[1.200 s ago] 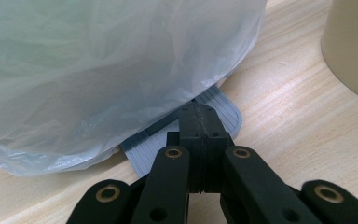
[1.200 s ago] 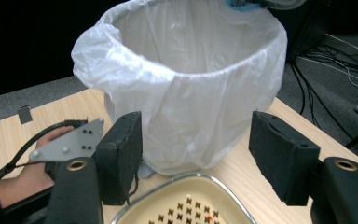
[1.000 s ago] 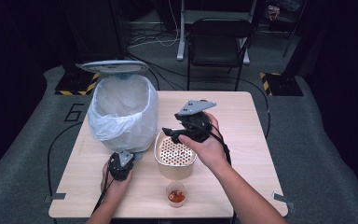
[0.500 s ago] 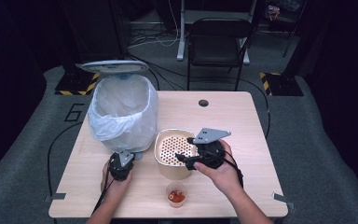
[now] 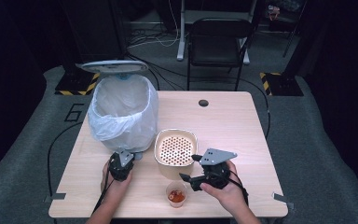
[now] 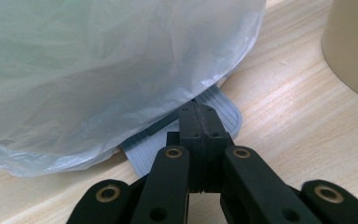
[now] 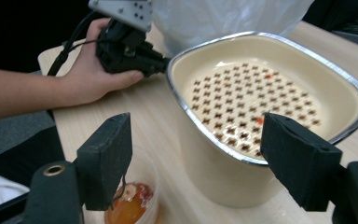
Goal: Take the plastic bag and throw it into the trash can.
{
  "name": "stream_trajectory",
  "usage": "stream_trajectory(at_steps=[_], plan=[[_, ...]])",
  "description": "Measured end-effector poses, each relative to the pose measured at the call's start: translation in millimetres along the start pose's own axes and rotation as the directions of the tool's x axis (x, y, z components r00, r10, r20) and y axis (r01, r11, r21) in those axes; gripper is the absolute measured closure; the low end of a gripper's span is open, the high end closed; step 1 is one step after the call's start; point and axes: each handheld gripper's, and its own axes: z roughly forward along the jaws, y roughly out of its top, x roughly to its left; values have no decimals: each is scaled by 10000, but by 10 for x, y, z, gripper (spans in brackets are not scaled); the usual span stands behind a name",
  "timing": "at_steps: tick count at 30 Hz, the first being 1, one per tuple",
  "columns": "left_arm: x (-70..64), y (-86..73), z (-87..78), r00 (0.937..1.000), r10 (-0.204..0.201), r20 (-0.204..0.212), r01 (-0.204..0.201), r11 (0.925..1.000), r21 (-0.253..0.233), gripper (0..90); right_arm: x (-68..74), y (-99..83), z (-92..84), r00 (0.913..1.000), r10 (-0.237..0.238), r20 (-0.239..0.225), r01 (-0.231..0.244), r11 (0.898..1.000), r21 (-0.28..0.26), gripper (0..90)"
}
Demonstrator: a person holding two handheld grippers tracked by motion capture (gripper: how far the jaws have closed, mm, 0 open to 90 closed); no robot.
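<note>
Pale wood table point(image 5: 233, 121) carries everything. Behind and left of the strainer pot stands a bin lined with a white bag point(image 5: 121, 112). The cream strainer pot point(image 5: 175, 151) sits near the table's middle. Left of it, the left gripper point(image 5: 120, 164) rests with jaws pressed together over the bin's grey pedal point(image 6: 223, 112). Right of the pot, the right gripper point(image 5: 190, 168) has jaws spread, just been opening, nothing between them. In front of the pot sits a small cup point(image 5: 176, 195) of orange-red scraps
</note>
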Motion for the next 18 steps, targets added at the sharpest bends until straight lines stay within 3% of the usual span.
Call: stream_trajectory(at_steps=[4,5,11,12,18], plan=[[8,5,-6,9999,94,-68,-94,9999,55,900,65,-93,44,9999,-31,-149,33,9998,184,237],[22,10,-11,9993,340,-169,-339,9994,76,900,74,-115,62,9998,-110,-186,113,9998,160,232],[-3,2,0,9999,-2,-103,1,10000,-43,900,160,-215,148,9989,-80,-464,96,9994,347,193],[15,8,-5,9994,282,-212,-282,9996,-14,900,177,-229,163,9985,-105,-538,123,9993,349,187],[15,8,-5,9995,259,-193,-260,9997,-17,900,279,-297,251,9950,-226,-976,278,9982,529,148]])
